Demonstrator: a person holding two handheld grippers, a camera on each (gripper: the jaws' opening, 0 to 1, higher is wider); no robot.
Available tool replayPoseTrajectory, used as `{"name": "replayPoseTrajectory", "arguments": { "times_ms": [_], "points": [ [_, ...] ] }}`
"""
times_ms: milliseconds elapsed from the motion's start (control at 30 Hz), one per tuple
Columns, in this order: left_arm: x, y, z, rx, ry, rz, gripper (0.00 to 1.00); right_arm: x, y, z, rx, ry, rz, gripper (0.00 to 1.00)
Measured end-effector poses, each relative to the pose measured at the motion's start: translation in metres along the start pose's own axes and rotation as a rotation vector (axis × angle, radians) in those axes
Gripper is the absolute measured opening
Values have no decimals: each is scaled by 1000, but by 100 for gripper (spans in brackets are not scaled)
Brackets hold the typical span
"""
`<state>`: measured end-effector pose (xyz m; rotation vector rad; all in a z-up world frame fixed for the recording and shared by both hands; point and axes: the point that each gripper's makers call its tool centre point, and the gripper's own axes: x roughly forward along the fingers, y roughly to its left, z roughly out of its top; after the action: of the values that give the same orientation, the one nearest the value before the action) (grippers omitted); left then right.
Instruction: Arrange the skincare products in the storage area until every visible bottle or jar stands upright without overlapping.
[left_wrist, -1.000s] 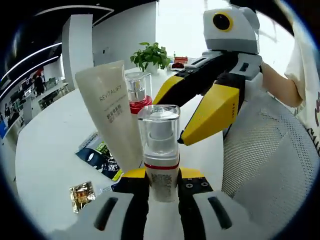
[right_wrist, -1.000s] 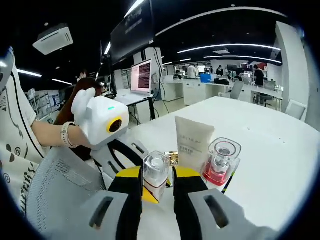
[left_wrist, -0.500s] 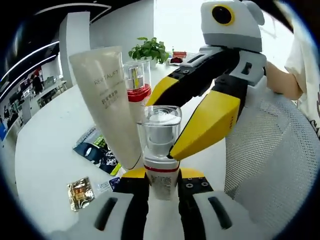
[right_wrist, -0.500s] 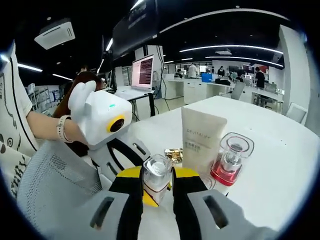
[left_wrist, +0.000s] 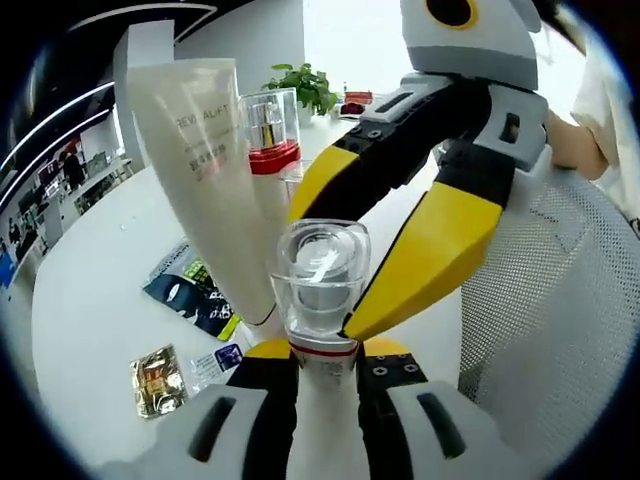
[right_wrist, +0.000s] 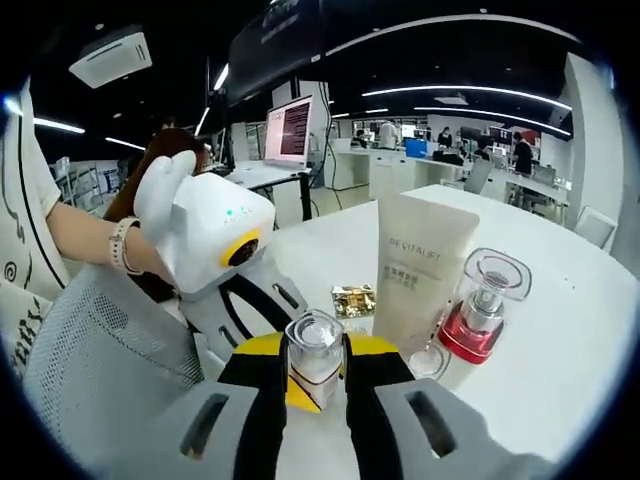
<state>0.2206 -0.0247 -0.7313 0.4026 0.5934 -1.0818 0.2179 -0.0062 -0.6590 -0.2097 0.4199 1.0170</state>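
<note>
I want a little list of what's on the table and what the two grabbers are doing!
small clear-capped bottle: upright, between the jaws of both hand-held grippers
left hand-held gripper: shut on the bottle's lower body
right hand-held gripper: closed around the same bottle
cream tube: standing on its cap behind the bottle
red-collared bottle: upright beside the tube
gold sachet: flat on the white table
dark leaflet: flat by the tube
</note>
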Motion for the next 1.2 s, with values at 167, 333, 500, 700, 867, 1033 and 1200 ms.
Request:
{"name": "replayPoseTrajectory", "arguments": {
  "times_ms": [167, 333, 500, 700, 867, 1033, 1200],
  "points": [
    [1, 1, 0, -6, -6, 3, 18, 1, 1, 0, 5, 0, 5, 22],
    [1, 3, 0, 11, -4, 10, 19, 1, 2, -1, -9, 4, 4, 22],
    [0, 5, -1, 15, 0, 19, 22, 0, 3, -1, -19, 9, 4, 23],
    [-1, 5, -7, 39, 36, 28, 25, -2, 4, -2, -35, 14, -1, 24],
    [-4, 7, -7, 49, 44, 44, 25, -4, 4, -3, -54, 24, -6, 24],
    [-8, 9, -10, 53, 61, 62, 26, -8, 2, -3, -67, 28, -18, 25],
    [-11, 10, -12, 49, 74, 71, 26, -15, 1, -5, -80, 40, -21, 24]
  ]
}}
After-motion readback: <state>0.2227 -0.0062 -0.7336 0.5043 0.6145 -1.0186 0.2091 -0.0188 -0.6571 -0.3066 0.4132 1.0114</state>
